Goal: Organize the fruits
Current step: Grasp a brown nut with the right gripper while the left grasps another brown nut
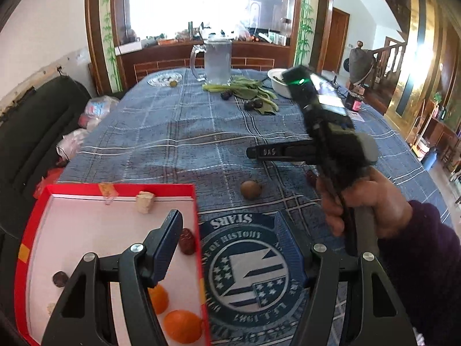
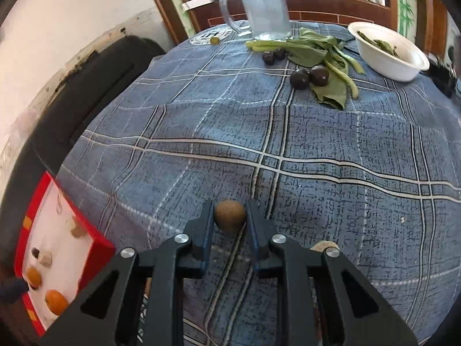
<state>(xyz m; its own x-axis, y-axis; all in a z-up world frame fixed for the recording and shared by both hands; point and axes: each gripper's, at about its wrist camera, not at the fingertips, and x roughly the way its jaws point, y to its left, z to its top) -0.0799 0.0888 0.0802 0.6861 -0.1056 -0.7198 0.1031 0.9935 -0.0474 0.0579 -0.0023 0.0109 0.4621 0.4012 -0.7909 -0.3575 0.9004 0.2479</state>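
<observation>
A small round brown fruit (image 2: 230, 216) sits on the blue plaid cloth (image 2: 288, 144) of the tabletop, between the two pads of the right hand-held gripper (image 2: 230, 219). Its skin is dull, tan-brown and faintly rough, with no shine. The pads sit right against its sides — pinching it, as far as the wrist view shows. In the left wrist view the same fruit (image 1: 251, 190) lies in the open on the cloth, a little beyond the printed round emblem (image 1: 247, 268), with a hand (image 1: 366, 201) holding the right tool above it.

The left hand-held gripper (image 1: 227, 248) stands spread with nothing between its pads, its left finger over the red box (image 1: 198, 230) and its right over the emblem. The box has a pale floor and holds two oranges (image 1: 183, 325), a wrinkled dark red fruit (image 1: 187, 240), a dark round fruit (image 1: 60, 279) and a pale lump (image 1: 145, 206) at the far wall.

Farther along the cloth lie leafy greens (image 2: 322, 54) with dark round fruits (image 2: 309, 76) beside them — also a white bowl (image 2: 386, 57) and a clear jug (image 2: 265, 8).
</observation>
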